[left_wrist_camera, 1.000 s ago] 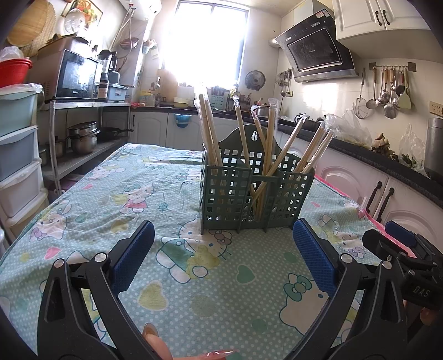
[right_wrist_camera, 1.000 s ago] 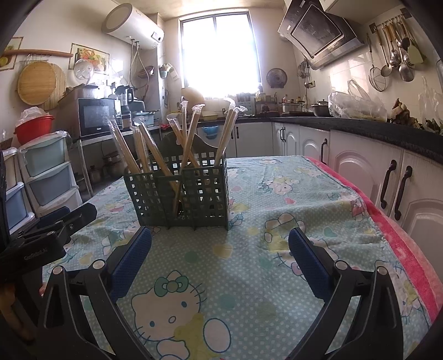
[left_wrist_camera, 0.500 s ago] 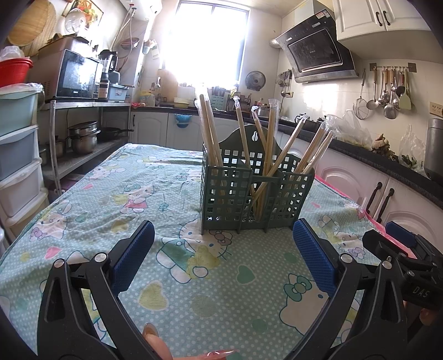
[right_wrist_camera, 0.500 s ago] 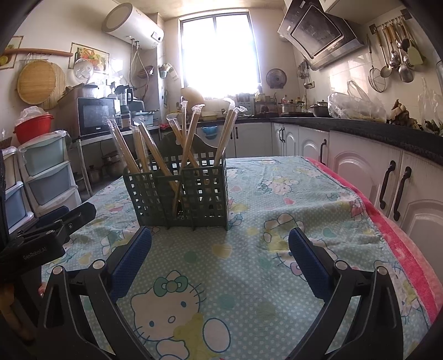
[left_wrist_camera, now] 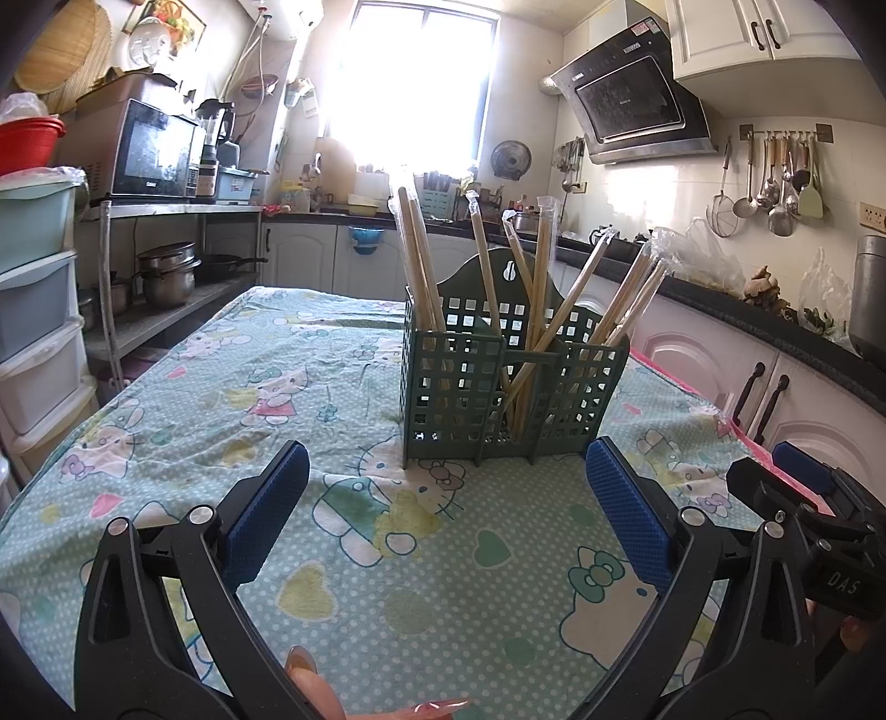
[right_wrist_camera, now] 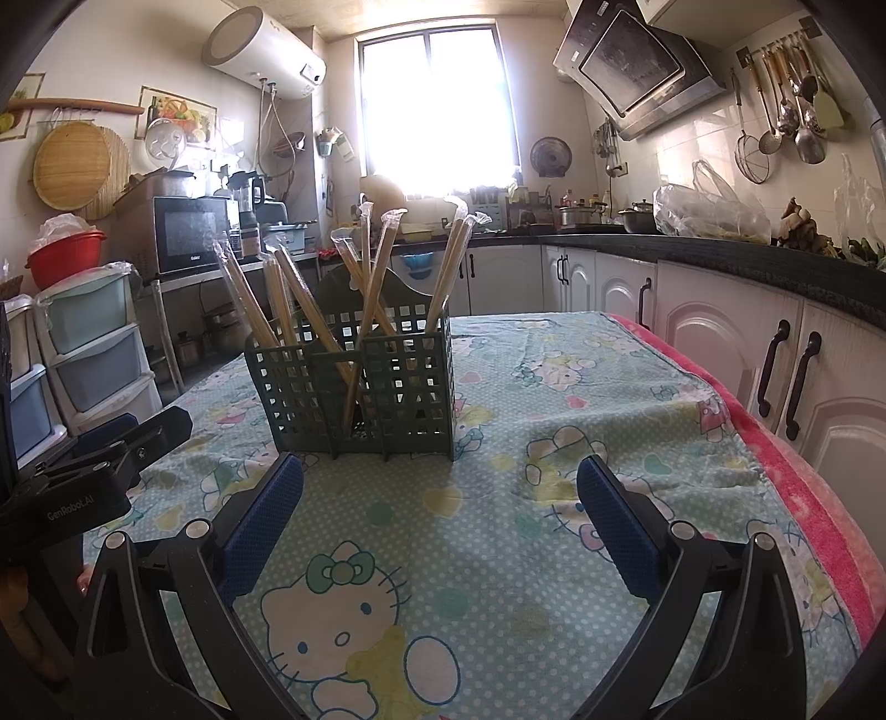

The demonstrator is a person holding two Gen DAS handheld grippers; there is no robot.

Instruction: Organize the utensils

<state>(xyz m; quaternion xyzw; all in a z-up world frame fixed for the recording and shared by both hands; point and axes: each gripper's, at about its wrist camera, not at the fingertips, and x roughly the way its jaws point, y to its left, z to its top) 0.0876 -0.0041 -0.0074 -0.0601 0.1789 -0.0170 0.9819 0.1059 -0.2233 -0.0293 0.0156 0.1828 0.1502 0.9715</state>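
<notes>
kitchen light floods a table under a hello kitty cloth. nearest in each view are the blue pads: the left gripper hovers low over the cloth with its jaws wide apart and nothing between them, and the right gripper is spread the same way, also empty. two grippers, side by side, both short of the caddy. beyond them the green caddy stands upright on the cloth near the table's middle, with three compartments across its front. wrapped chopsticks lean out of all three; about nine bundles show, though overlap makes the count unsure. nothing lies on the cloth between pads and caddy. past the table run white cabinets under a dark counter, then the bright window. the left view alone catches the right gripper's body at its right edge; the right view alone shows the water heater and the pink blanket edging the table.
</notes>
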